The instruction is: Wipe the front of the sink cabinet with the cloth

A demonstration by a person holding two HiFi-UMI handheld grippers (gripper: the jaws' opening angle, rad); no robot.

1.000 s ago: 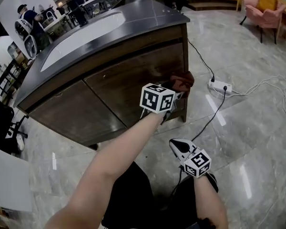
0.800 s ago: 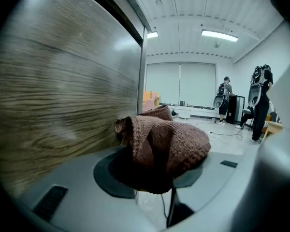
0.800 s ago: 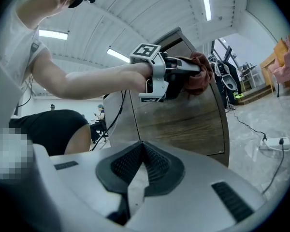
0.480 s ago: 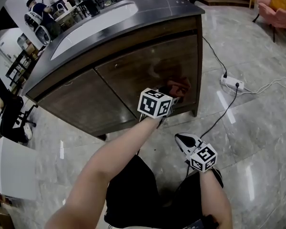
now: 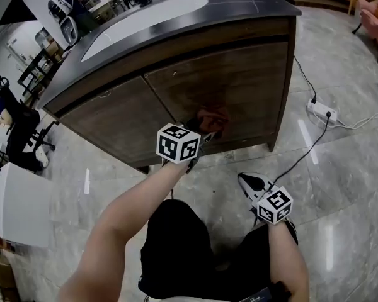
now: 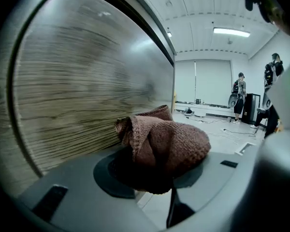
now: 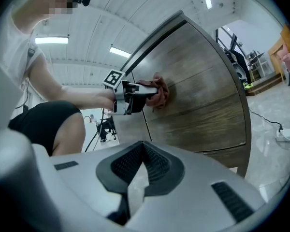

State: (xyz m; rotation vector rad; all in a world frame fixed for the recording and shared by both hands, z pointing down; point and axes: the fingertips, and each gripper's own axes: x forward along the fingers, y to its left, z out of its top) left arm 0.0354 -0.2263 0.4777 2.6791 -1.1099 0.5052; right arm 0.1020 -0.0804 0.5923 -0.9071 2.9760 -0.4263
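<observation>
Left claw (image 5: 203,133) pinches a bunched reddish-brown cloth (image 5: 212,119) and presses it flat against the wooden front of the sink cabinet (image 5: 249,80). The cloth sits on the lower part of the right-hand door. Right claw (image 5: 246,181) is pressed together with nothing in it. It hangs low over the marble floor (image 5: 343,187), apart from the cabinet, beside the person's leg.

The left gripper (image 6: 157,174) clamps a bunched brown cloth (image 6: 168,141), whose left edge lies against the wood-grain cabinet front (image 6: 72,95). Far behind, a person (image 6: 239,88) stands on a pale floor (image 6: 217,129).
</observation>
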